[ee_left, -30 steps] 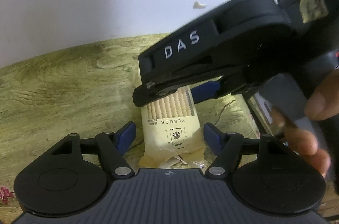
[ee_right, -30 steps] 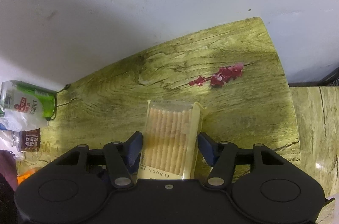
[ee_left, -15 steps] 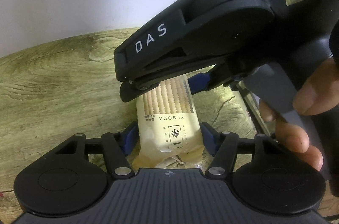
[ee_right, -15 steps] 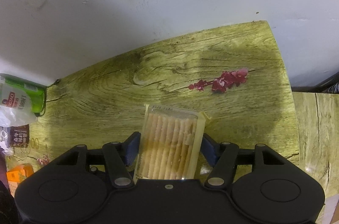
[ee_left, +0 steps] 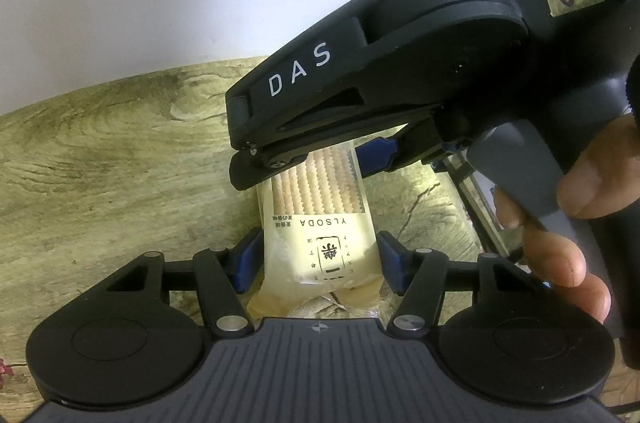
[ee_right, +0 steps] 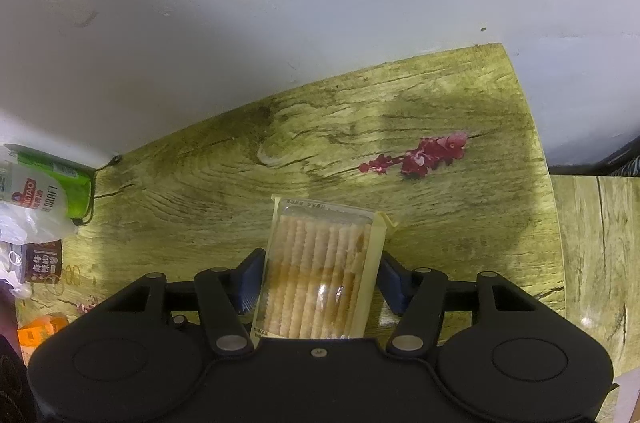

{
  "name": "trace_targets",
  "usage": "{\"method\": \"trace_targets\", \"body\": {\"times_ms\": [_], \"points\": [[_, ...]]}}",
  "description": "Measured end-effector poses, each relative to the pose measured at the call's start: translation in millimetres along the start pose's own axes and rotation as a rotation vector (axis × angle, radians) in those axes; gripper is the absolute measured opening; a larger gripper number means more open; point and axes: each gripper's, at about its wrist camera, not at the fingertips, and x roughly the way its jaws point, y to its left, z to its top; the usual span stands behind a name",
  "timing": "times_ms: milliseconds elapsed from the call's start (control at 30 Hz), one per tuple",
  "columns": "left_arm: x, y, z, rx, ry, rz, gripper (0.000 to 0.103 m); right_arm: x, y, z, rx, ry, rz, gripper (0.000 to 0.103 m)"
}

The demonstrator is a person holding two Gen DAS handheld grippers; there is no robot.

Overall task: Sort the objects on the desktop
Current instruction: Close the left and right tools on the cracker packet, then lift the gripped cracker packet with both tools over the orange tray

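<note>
1. A cream-yellow plastic packet of ridged crackers with a clear window point(ee_left: 320, 223) lies flat on the green-tinted wood-grain tabletop point(ee_left: 100, 159), and both tools are on it, one at each end.
2. The left gripper point(ee_left: 320, 259) straddles the printed end of the packet. Its jaws are closing, and the blue pads point(ee_left: 250, 257) sit at the packet's long sides, seemingly just touching the wrapper.
3. The right gripper point(ee_right: 318, 279), held in a person's hand point(ee_left: 576, 223), has its blue pads point(ee_right: 250, 281) pinched against the sides of the window end.
4. Progress looks early: the packet is gripped but not yet moved to any sorting spot.
5. Other things wait at the table's far left in the right wrist view: a green and white drinks can lying on its side point(ee_right: 44, 187), a small brown labelled carton point(ee_right: 42, 261) and an orange box point(ee_right: 40, 333).
6. Open room: the tabletop ahead of the packet is bare save for a printed red blossom sprig point(ee_right: 420, 157). The white wall point(ee_right: 280, 3) closes the far side, and the table's right edge drops off just past the sprig, so a carry that way has little margin.
7. With two tools crowded over one packet, one probably has to let go before it travels.
</note>
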Motion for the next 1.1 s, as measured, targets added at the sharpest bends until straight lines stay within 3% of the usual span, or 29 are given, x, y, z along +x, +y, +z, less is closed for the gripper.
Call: {"method": "trace_targets", "body": {"times_ms": [633, 867, 967, 1100], "points": [[-44, -24, -8, 0.028, -0.044, 0.016, 0.060, -28, 12, -8, -0.019, -0.058, 0.015, 0.057], [-62, -41, 6, 0.042, -0.054, 0.024, 0.060, -42, 20, -17, -0.022, -0.082, 0.024, 0.057], [-38, -30, 12, 0.043, -0.057, 0.023, 0.060, -49, 24, -22, -0.026, -0.092, 0.024, 0.057], [-45, -31, 6, 0.045, -0.065, 0.020, 0.060, -59, 31, -30, -0.036, -0.103, 0.019, 0.057]]}}
